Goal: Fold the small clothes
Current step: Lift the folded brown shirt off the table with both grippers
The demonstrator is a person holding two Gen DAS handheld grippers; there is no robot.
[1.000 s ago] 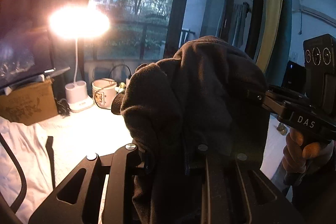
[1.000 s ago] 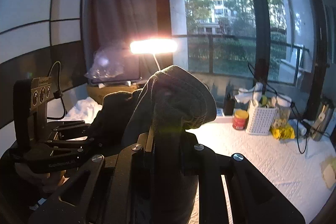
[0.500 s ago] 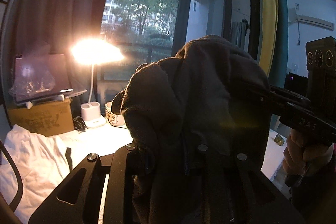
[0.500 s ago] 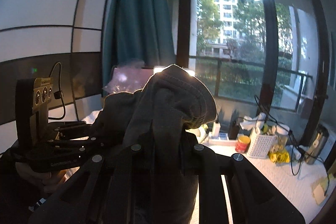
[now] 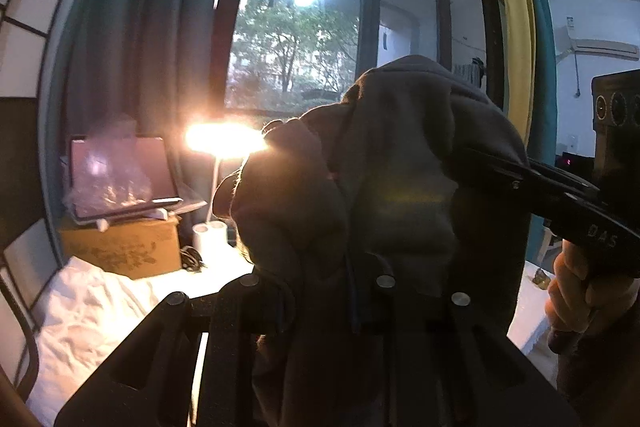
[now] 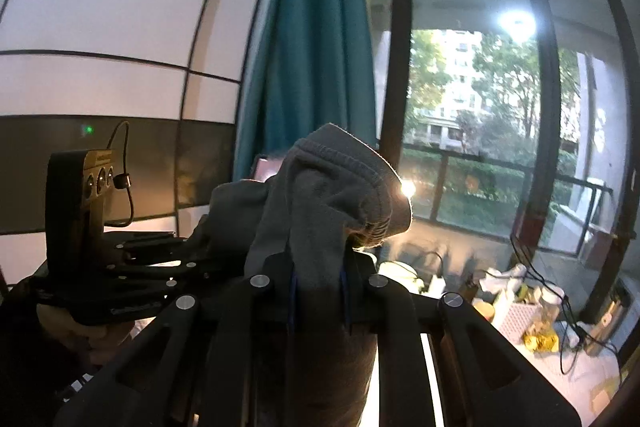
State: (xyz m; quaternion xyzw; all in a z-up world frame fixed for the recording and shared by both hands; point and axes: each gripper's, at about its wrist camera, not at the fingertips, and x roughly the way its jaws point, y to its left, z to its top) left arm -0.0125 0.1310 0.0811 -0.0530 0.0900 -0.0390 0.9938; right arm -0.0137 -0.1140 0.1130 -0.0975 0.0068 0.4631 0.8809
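A dark grey garment [image 5: 384, 187] is held up in the air between both grippers, well above the table. My left gripper [image 5: 320, 291] is shut on one edge of it, and the cloth bunches over the jaws. My right gripper [image 6: 318, 287] is shut on another edge of the same garment [image 6: 320, 203], whose hemmed edge folds over the top. The right gripper shows at the right of the left wrist view [image 5: 560, 199]; the left gripper shows at the left of the right wrist view [image 6: 132, 271]. Most of the garment hangs below, hidden.
A lit desk lamp [image 5: 224, 143], a cardboard box [image 5: 120, 247] with a tablet on it and white cloth [image 5: 88, 311] lie on the table at left. A white basket and clutter [image 6: 528, 311] stand at right. Windows and teal curtains [image 6: 312, 67] are behind.
Both grippers have risen and tilted upward with the garment; the lamp and table have dropped lower in both views.
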